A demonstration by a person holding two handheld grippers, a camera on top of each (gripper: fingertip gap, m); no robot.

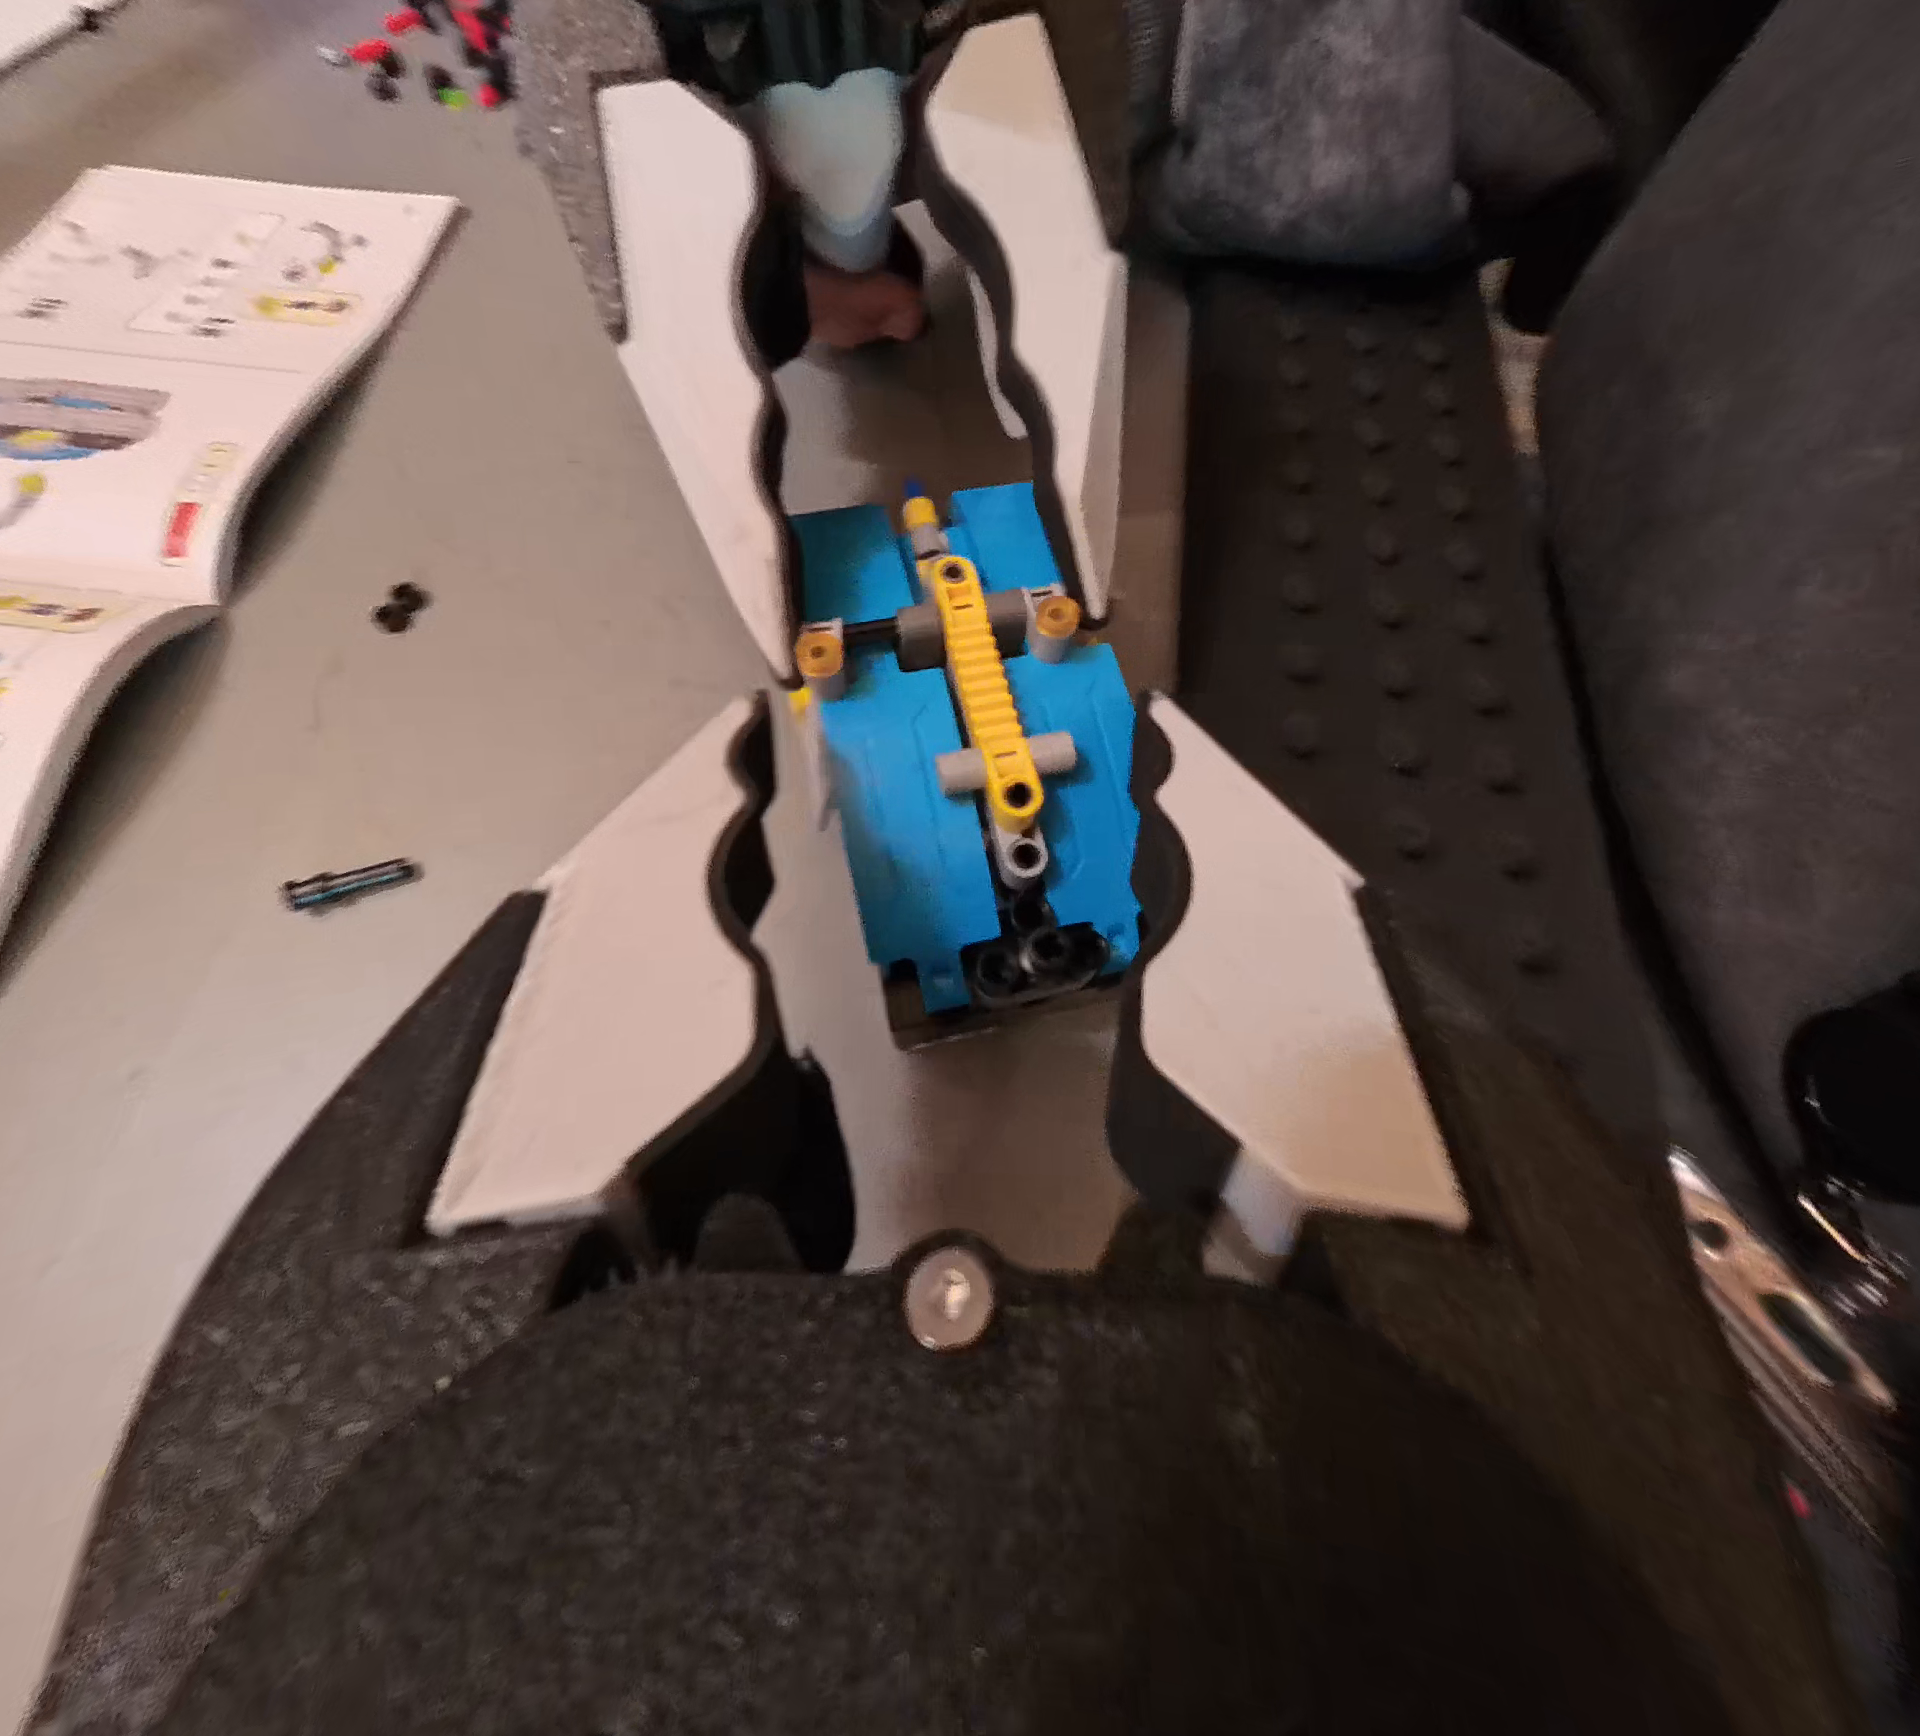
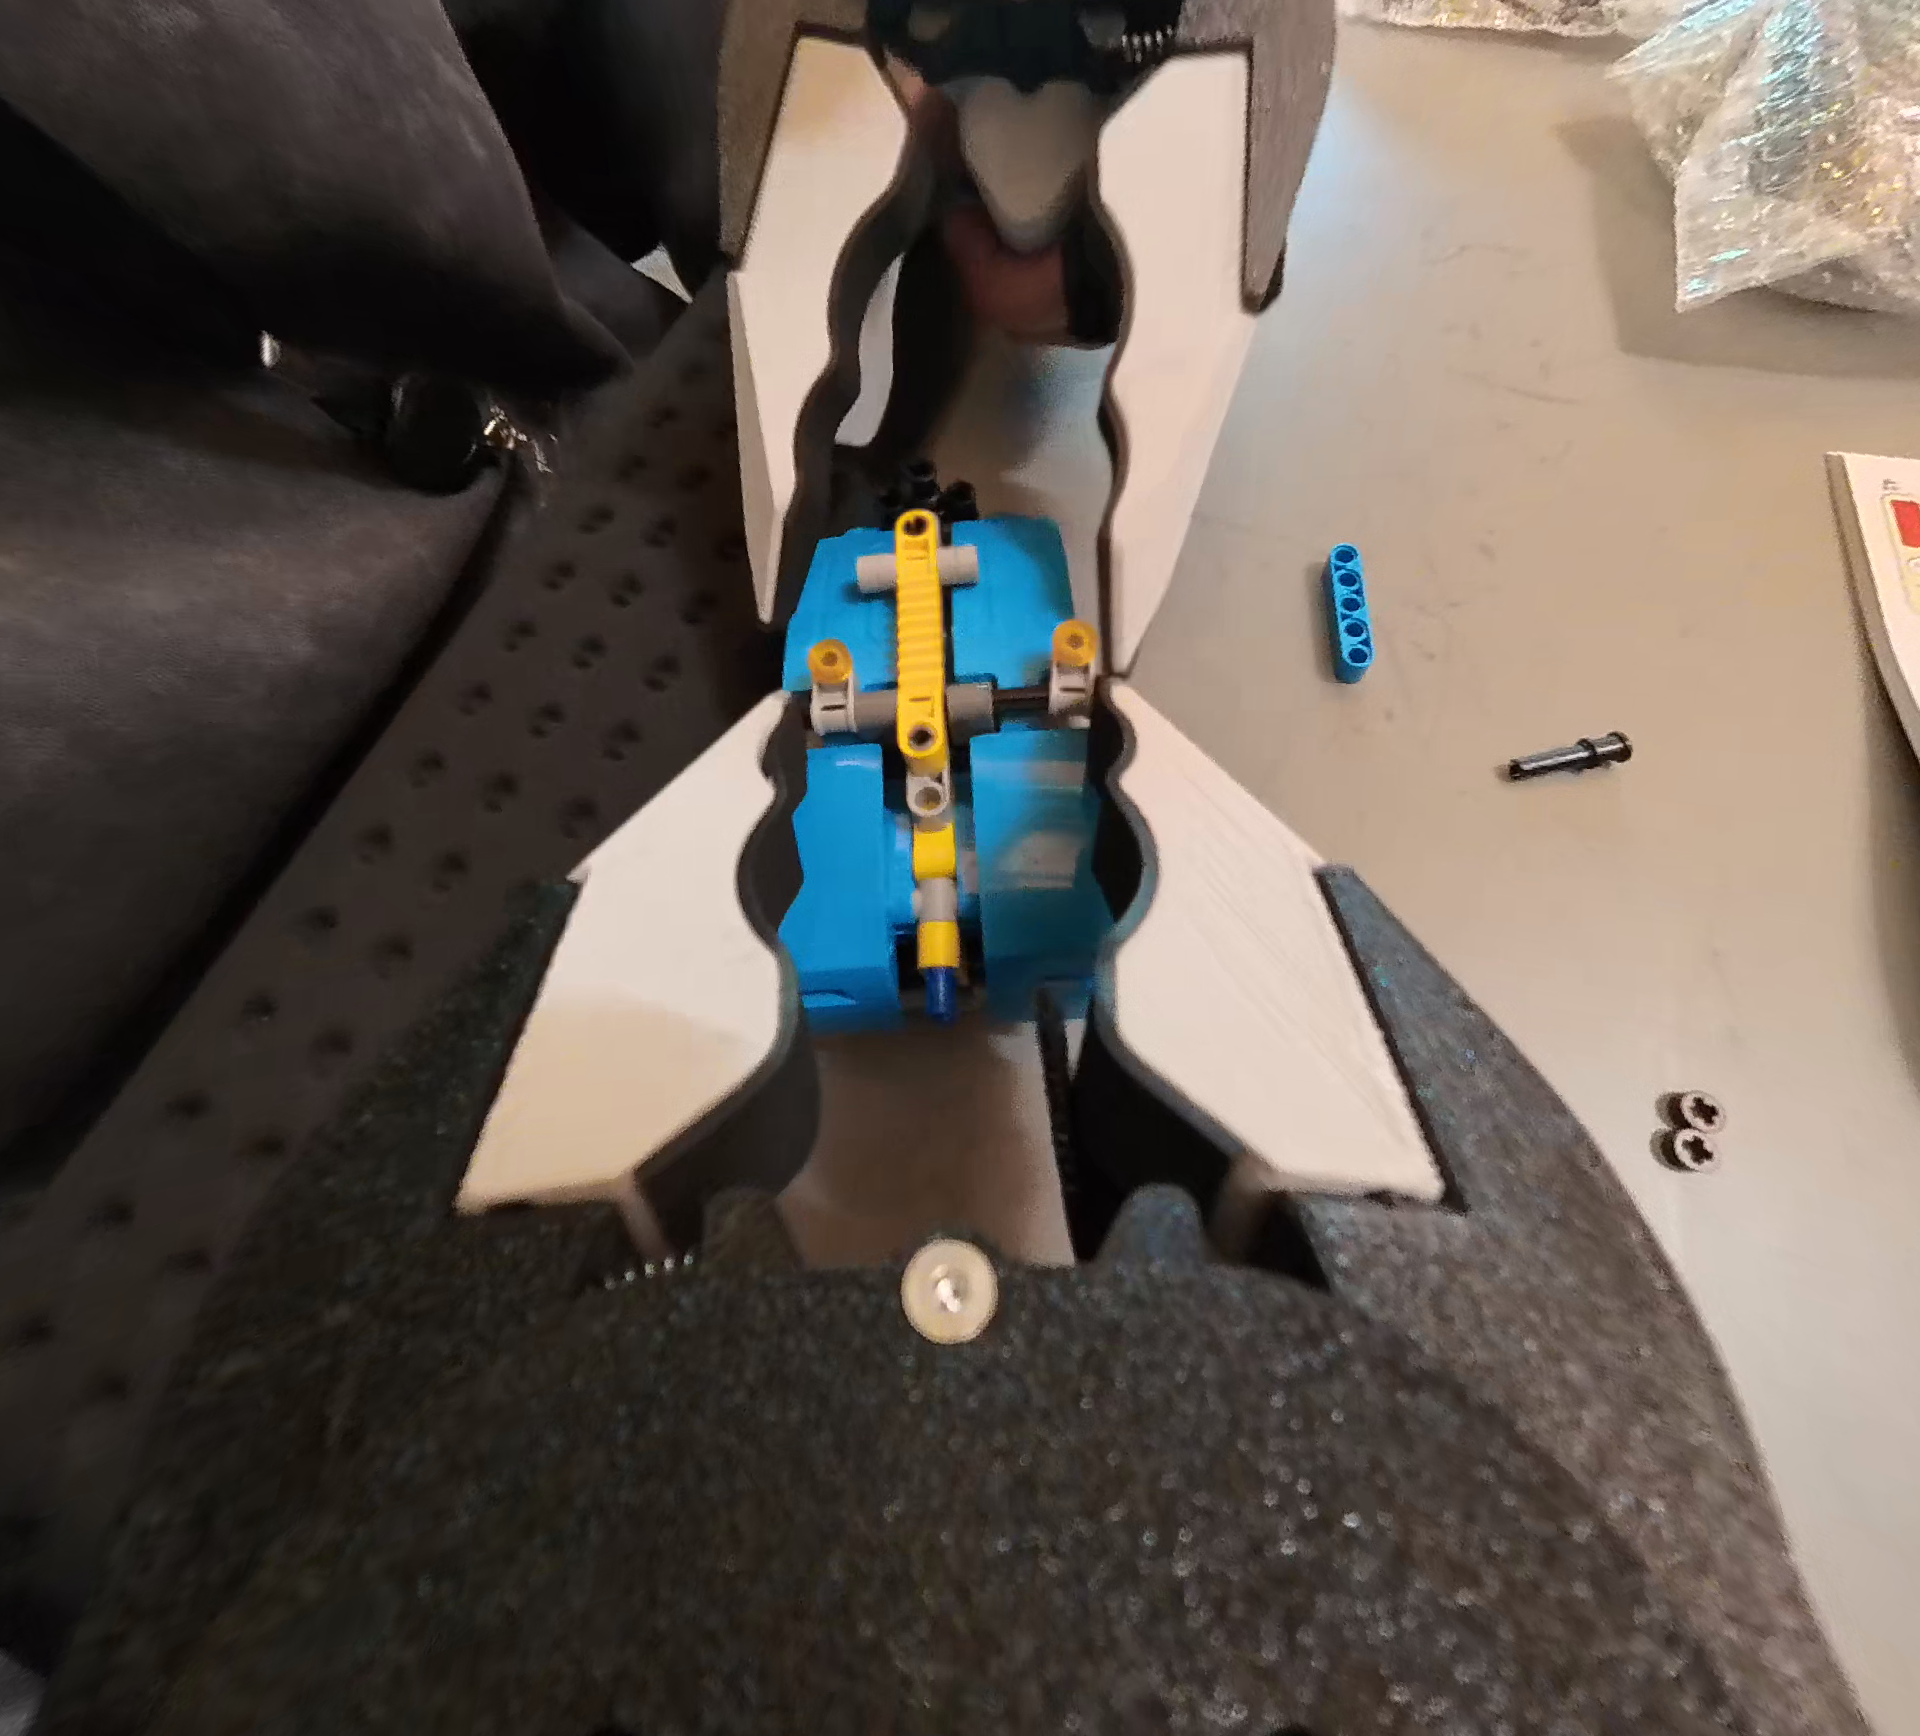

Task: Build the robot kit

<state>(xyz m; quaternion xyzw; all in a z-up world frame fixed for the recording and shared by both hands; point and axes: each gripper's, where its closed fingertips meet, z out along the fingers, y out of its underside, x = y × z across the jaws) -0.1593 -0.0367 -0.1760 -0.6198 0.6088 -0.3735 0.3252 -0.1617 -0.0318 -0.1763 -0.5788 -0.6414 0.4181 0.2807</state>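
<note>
Left wrist and right wrist views, both grippers meeting nose to nose over a grey desk [image 2: 1455,907]. The left gripper [image 1: 961,710] has its white fingers [image 1: 665,938] closed against the two flanks of a blue brick assembly [image 1: 894,782], pinching its near half. The right gripper [image 2: 940,699] faces it from the opposite end, its fingers [image 2: 1236,948] likewise clamped on the assembly's other half, so that the model hangs between the two tools, above the desk and beside a black perforated strip [image 1: 1382,606].

Along the assembly's top runs a yellow toothed rack [image 2: 918,637], crossed by grey connectors [image 2: 914,566] and a black axle carrying two yellow bushes [image 2: 1073,642]. Black pin connectors [image 1: 1034,954] project from the end nearest the left gripper.

Loose on the desk, well apart from the grippers: a blue five-hole beam [image 2: 1347,613], a black pin [image 2: 1569,756], two small grey bushes [image 2: 1690,1130], a short dark axle [image 1: 351,883] and a scatter of red and black parts [image 1: 447,19]. An open instruction booklet [image 1: 156,398] lies to the left, clear plastic bags [image 2: 1787,138] to the far right. Dark fabric [image 2: 229,76] fills the side by the strip.
</note>
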